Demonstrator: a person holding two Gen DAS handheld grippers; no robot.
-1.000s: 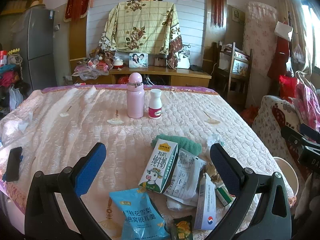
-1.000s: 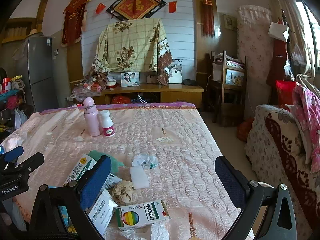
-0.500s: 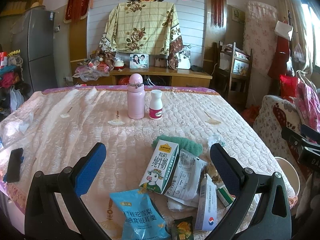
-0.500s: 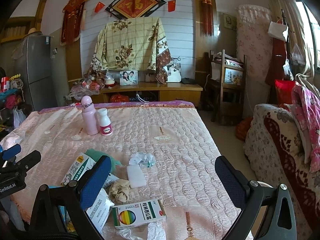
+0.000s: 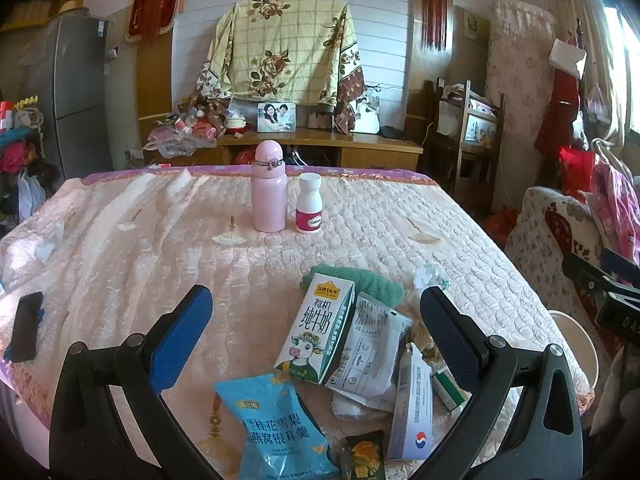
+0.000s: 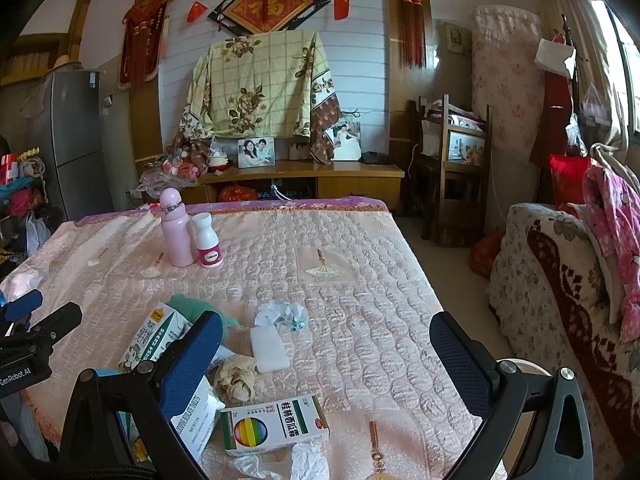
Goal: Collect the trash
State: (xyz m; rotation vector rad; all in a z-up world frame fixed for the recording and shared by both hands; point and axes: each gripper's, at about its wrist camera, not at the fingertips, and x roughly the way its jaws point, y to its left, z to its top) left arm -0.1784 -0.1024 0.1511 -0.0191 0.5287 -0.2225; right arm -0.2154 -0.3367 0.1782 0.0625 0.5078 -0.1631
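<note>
Trash lies on the near part of a pink quilted bed (image 5: 120, 248). In the left wrist view: a milk carton (image 5: 316, 328), a blue snack bag (image 5: 272, 428), a white printed wrapper (image 5: 368, 348), a white medicine box (image 5: 412, 404) and a small dark packet (image 5: 364, 456). My left gripper (image 5: 316, 320) is open and empty above them. In the right wrist view: a green and white medicine box (image 6: 276, 426), a crumpled brown tissue (image 6: 236, 376), a white pad (image 6: 268, 348) and a crumpled paper (image 6: 280, 314). My right gripper (image 6: 326, 354) is open and empty.
A pink bottle (image 5: 269, 192) and a white pill bottle (image 5: 309, 209) stand mid-bed. A green cloth (image 5: 372, 280) lies behind the carton. A black phone (image 5: 26, 326) lies at the left edge. A white bin (image 5: 576, 344) stands beside the bed on the right, next to a sofa (image 6: 560, 300).
Both views shift only slightly. The right gripper has edged forward and lower over the bed, so the green and white box sits a little nearer. Both grippers stay open.
</note>
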